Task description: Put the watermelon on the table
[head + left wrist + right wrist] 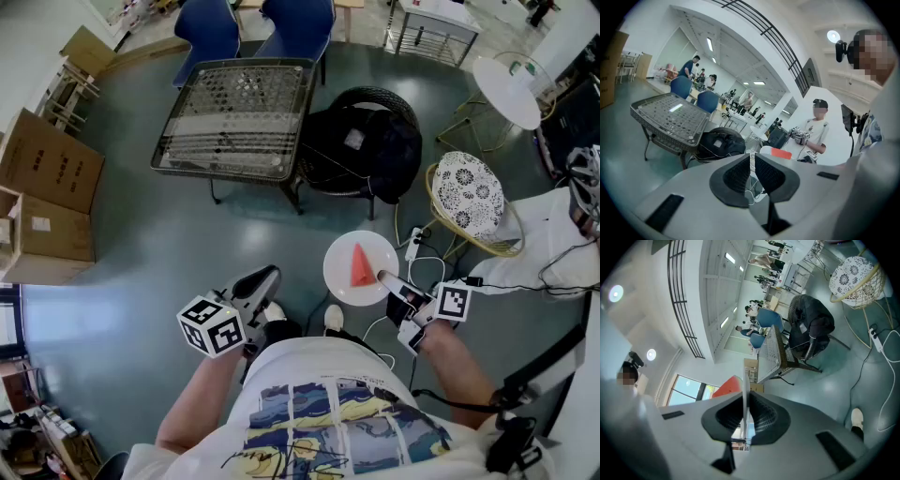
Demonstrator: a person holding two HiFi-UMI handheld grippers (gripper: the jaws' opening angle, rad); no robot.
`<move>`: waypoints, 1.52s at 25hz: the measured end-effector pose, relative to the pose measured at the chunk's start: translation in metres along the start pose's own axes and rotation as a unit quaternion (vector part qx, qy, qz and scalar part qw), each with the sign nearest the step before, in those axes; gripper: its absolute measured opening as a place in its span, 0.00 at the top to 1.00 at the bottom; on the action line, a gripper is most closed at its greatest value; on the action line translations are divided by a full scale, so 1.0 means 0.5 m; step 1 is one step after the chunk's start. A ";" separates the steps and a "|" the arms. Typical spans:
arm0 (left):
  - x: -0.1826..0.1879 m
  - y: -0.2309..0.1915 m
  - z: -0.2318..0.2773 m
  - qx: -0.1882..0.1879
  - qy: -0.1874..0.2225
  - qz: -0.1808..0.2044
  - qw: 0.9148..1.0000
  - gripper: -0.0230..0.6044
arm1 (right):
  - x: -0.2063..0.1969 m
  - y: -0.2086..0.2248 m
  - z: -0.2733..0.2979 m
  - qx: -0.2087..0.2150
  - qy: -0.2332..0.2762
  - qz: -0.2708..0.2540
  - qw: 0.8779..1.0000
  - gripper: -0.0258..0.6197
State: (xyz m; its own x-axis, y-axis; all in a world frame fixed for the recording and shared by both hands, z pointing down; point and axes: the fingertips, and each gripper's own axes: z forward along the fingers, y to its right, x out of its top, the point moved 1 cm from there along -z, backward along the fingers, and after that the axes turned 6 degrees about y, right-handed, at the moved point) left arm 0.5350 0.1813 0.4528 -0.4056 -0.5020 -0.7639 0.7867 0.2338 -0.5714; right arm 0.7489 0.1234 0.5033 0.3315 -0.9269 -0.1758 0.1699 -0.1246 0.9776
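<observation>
While the right gripper (382,277) pinched the rim of a thin, round white plate (342,272), its ribbed black pads (764,416) closed hard on that edge, the watermelon (360,266), a smooth red wedge, lay on the plate just beyond the jaw tips. Only the right gripper view showed the plate edge-on, a white blade between the pads. The left gripper (265,277) carried nothing, its jaws seemingly closed together. The wire-mesh table (234,117) stood well ahead of both grippers.
</observation>
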 end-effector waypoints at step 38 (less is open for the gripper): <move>0.227 -0.347 -0.252 0.021 0.053 0.039 0.998 0.90 | -0.095 -0.081 0.500 -0.006 -0.025 0.006 1.000 0.92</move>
State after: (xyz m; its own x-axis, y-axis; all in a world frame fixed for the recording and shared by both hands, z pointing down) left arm 0.2941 0.1887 0.4275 -0.3871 -0.3928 -0.8342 0.8361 0.2319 -0.4972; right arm 0.4941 0.0839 0.5013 0.2864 -0.9452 -0.1570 0.1769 -0.1088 0.9782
